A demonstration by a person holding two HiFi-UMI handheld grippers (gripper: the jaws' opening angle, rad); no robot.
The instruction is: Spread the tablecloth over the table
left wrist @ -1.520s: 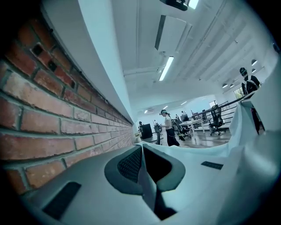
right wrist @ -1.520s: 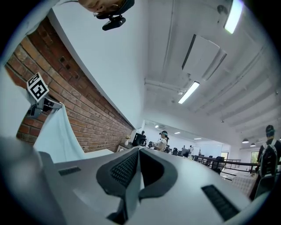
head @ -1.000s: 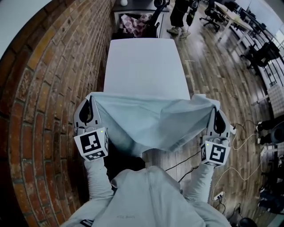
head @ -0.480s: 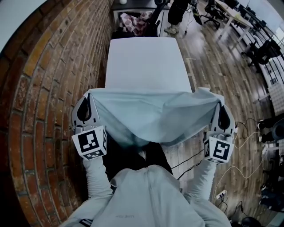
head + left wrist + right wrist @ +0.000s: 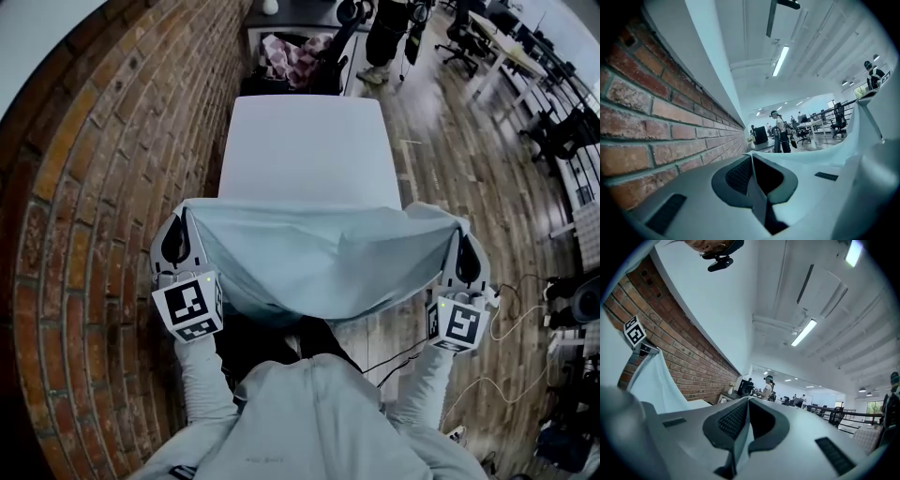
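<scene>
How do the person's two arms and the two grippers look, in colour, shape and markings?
The left sleeve and right sleeve are light grey fabric. The left gripper and right gripper have pale grey bodies with dark teardrop-shaped openings. Each carries a white cube with black square markers: left cube, right cube.

No readable words or numbers; only square coded markers on the left gripper (image 5: pixel 184 214) and right gripper (image 5: pixel 458 229).

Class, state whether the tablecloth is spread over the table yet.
Not yet: tablecloth sags between left gripper and right gripper; table mostly bare.
</scene>
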